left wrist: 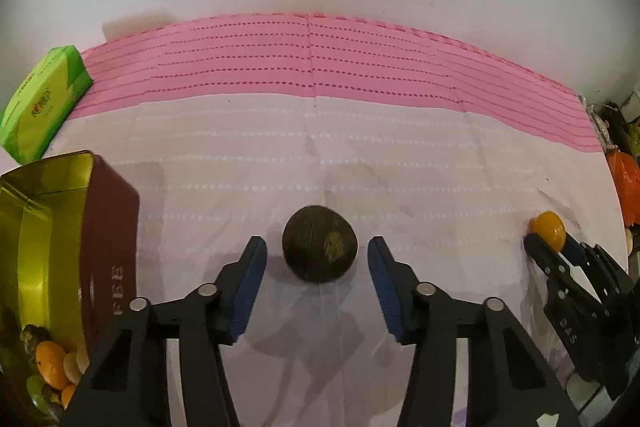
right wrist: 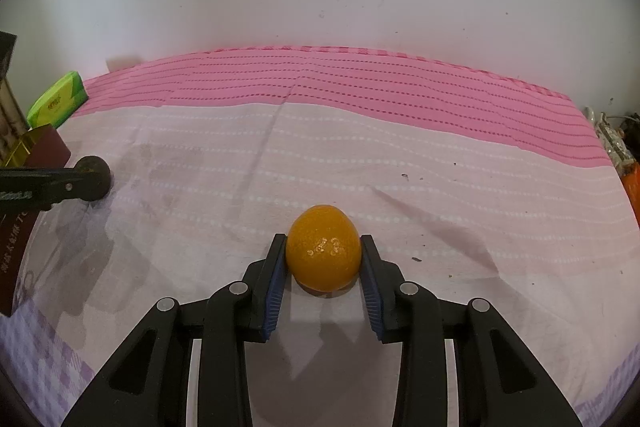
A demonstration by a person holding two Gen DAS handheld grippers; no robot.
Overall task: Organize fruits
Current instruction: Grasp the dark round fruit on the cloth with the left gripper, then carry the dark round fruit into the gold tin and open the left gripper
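Observation:
A dark, nearly black round fruit (left wrist: 319, 245) lies on the cloth between the fingers of my left gripper (left wrist: 316, 247). The jaws stand open, with a gap on each side of the fruit. An orange, egg-shaped fruit (right wrist: 323, 253) rests on the cloth with my right gripper (right wrist: 323, 241) shut on it, both blue pads against its sides. The left wrist view also has the right gripper (left wrist: 550, 243) and the orange fruit (left wrist: 549, 229) at far right. In the right wrist view, the left gripper (right wrist: 86, 183) partly covers the dark fruit (right wrist: 98, 179) at far left.
An open tin (left wrist: 108, 227), gold inside and maroon outside, stands at the left with several small fruits (left wrist: 50, 365) in it. A green carton (left wrist: 40, 103) lies behind it. A pink and white cloth (left wrist: 320, 155) covers the surface up to a white wall. Clutter lines the right edge (left wrist: 624, 171).

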